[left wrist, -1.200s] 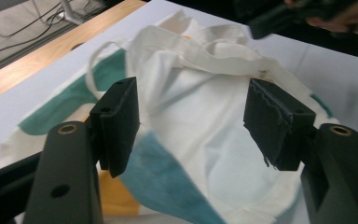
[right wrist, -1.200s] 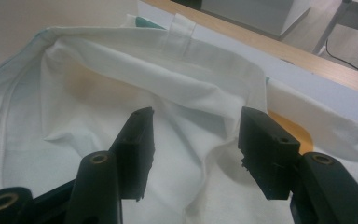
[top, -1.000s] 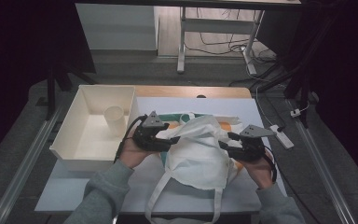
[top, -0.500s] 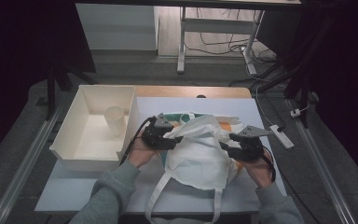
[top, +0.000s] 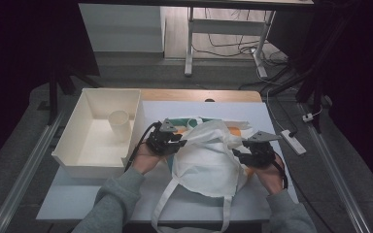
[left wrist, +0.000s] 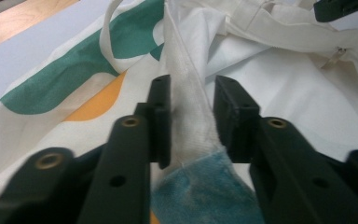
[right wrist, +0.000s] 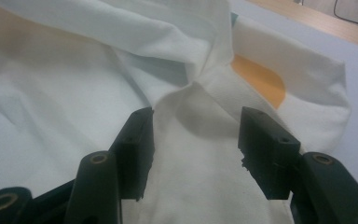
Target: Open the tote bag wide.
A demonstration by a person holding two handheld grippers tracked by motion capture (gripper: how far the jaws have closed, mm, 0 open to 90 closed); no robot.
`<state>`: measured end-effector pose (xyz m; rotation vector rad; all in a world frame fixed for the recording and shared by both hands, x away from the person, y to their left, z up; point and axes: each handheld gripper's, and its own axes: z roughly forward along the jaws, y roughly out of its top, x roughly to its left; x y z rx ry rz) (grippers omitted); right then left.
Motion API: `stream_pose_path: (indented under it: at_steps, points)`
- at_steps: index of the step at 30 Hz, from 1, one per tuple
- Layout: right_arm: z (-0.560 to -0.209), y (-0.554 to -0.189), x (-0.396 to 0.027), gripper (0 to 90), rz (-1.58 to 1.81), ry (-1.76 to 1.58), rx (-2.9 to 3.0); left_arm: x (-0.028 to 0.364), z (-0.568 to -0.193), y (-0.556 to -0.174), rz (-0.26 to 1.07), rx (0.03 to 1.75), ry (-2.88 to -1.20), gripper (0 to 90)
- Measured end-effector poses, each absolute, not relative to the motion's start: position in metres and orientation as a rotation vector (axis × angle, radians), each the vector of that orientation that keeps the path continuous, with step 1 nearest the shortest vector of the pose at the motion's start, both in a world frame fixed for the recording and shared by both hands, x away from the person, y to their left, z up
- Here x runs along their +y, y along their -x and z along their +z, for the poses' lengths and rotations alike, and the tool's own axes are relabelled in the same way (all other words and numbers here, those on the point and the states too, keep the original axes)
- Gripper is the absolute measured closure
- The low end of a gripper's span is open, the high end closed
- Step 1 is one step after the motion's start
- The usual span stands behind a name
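A white cloth bag (top: 209, 160) with green and orange patches lies crumpled in the middle of the pale table (top: 77, 208), its long straps trailing toward the near edge. The left gripper (top: 182, 141) sits at the bag's left edge; its jaws have just been closing around a raised fold of the fabric, with narrow gaps left on both sides. The right gripper (top: 236, 154) sits at the bag's right edge, jaws released and astride the cloth. A white bin (top: 73, 153) holding a cup (top: 119, 124) stands to the left.
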<state>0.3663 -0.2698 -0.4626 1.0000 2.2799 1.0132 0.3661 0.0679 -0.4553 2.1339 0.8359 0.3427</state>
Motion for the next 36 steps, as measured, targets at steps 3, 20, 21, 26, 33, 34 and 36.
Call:
stream_pose_path:
  at_steps: [3, 20, 21, 26, 33, 34, 36]
  points:
    - [-0.462, -0.367, -0.271, 45.7, 1.011, -1.009, 2.273, 0.068, -0.457, -0.367, 0.346, 0.838, -2.15, 78.3]
    - [-0.474, -0.373, -0.253, 87.7, 0.958, -0.974, 2.418, 0.076, -0.458, -0.366, 0.355, 0.85, -2.122, 82.6]
    - [-0.468, -0.371, -0.256, 88.0, 0.956, -0.97, 2.4, 0.076, -0.457, -0.366, 0.359, 0.851, -2.118, 82.7]
    - [-0.435, -0.366, -0.288, 88.3, 1.042, -1.051, 2.26, 0.085, -0.454, -0.367, 0.379, 0.88, -2.063, 83.4]
    - [-0.43, -0.375, -0.327, 88.3, 1.039, -1.164, 2.137, 0.086, -0.456, -0.371, 0.385, 0.906, -2.035, 83.7]
    - [-0.429, -0.376, -0.331, 88.3, 1.033, -1.174, 2.126, 0.085, -0.456, -0.371, 0.385, 0.91, -2.035, 83.7]
    - [-0.428, -0.378, -0.339, 88.3, 1.023, -1.189, 2.091, 0.084, -0.457, -0.372, 0.371, 0.902, -2.031, 83.8]
